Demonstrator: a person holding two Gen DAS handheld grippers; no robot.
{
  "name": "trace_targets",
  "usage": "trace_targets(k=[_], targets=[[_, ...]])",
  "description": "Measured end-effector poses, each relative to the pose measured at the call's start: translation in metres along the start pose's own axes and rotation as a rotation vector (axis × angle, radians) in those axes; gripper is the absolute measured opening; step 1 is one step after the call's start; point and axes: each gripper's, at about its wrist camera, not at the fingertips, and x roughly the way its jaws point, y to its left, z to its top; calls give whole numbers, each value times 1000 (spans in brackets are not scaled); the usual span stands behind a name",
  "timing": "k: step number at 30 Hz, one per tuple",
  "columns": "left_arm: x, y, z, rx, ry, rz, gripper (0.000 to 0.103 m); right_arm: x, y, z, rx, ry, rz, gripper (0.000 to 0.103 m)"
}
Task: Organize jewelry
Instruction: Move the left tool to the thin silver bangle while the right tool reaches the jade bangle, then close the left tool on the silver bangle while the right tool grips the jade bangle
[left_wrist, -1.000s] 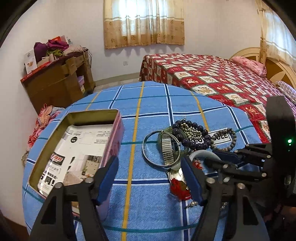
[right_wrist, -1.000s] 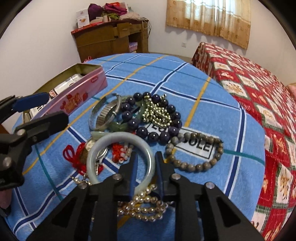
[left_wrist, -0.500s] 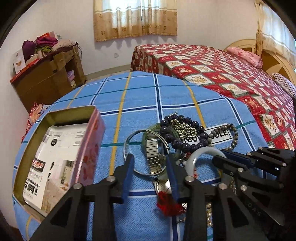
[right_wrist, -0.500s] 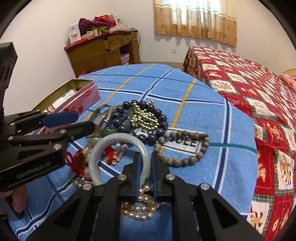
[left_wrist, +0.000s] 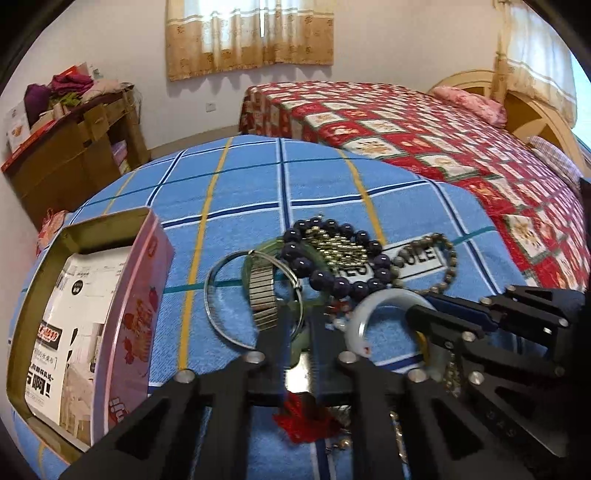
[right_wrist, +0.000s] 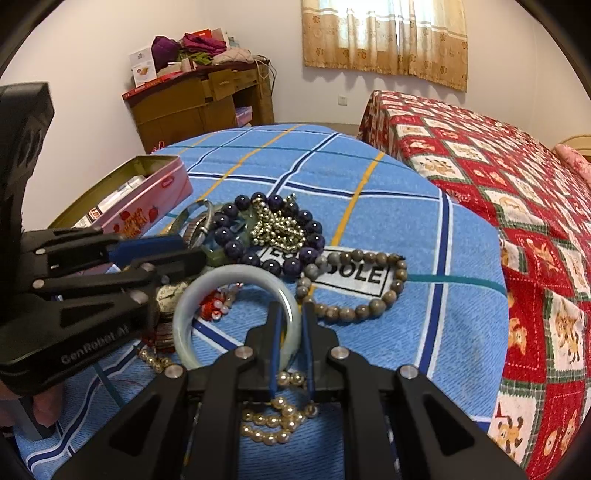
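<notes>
Left wrist view: left tool (left_wrist: 298, 334) has just been closing, now clenched over a green piece (left_wrist: 295, 345) right of the tin (left_wrist: 107, 236); its contact is hidden. Tin holds only paper.

Right wrist view: right tool (right_wrist: 291, 328) grasps the pale bangle (right_wrist: 192, 295); the heap beside the tin remains unsorted.

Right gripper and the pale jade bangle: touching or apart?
Touching. The right wrist view shows the right gripper with both pads pressed on the near rim of the pale jade bangle, jaws nearly closed on it.
</notes>
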Motion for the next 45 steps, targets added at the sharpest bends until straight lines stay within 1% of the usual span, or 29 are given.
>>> trace_targets(k=[2,3,6,8,12,14,16,19,22,25,29,30,32,34,35,37,39,41,43,45], targets=[[-4,-1,-1,9,-9,-6,0,-1,0,0,0,-4,2,13],[-6,0,-2,1,-9,-25,0,0,0,-1,1,-4,3,13],[-13,3,-5,-7,-19,-25,0,-1,1,-1,2,-7,4,13],[-20,4,-6,-15,-32,-42,0,-1,1,-1,0,-8,3,13],[-31,3,-6,-4,-58,-45,0,-1,1,-1,0,-9,3,13],[-32,2,-5,1,-75,-29,0,-1,1,-1,-1,-8,4,13],[-31,3,-1,-6,-101,19,0,-1,2,-1,-4,-8,4,13],[-21,5,5,-8,-75,39,0,-1,2,-1,-4,-8,5,13],[-10,16,9,-44,-42,47,1,-2,3,-2,-7,-7,6,13],[-4,26,7,-94,-15,14,1,-1,3,-2,-11,-6,9,13],[-1,27,6,-106,-3,7,3,-1,3,-2,-15,-6,10,13],[-1,26,6,-103,-4,6,4,-1,3,-2,-16,-6,10,13],[-2,22,8,-91,-8,9,15,-1,3,-1,-15,-6,9,13],[-7,16,10,-78,-37,16,51,-1,3,-2,-15,-6,9,13],[-11,13,10,-71,-60,21,56,-1,3,-2,-15,-6,9,13],[-16,10,11,-52,-86,-3,58,-1,3,-2,-16,-7,8,13],[-17,4,15,-34,-87,-1,58,-2,2,-2,-13,-9,10,13],[-15,1,19,-27,-83,-17,57,-2,0,-2,-3,-12,14,13],[-12,-1,21,-22,-74,-27,50,-4,-2,-3,-2,-12,11,13],[-8,-2,22,-25,-54,-48,45,-7,-4,-4,-1,-16,4,13]])
